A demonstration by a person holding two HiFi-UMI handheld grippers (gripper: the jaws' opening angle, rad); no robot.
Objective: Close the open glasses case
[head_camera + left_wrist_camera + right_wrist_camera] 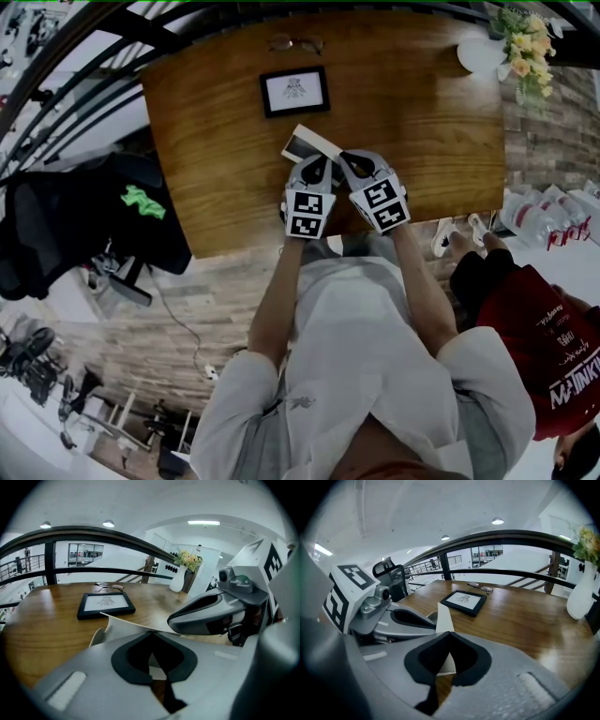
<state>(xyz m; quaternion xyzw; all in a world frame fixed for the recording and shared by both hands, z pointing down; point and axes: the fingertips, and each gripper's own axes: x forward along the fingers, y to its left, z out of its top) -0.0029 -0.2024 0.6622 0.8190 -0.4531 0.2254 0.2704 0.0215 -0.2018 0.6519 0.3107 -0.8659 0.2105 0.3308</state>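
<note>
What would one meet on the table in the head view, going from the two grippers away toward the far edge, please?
open glasses case → black-framed picture → eyeglasses

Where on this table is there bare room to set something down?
Bare wood: the table left of the frame, and the wide stretch between frame and vase. Crowded: the near edge's middle, where left tool and right tool meet at the case. Glasses lie behind the frame.

Glossy, smooth wood on the table (422,141); matt, smooth glasses case (309,143).
</note>
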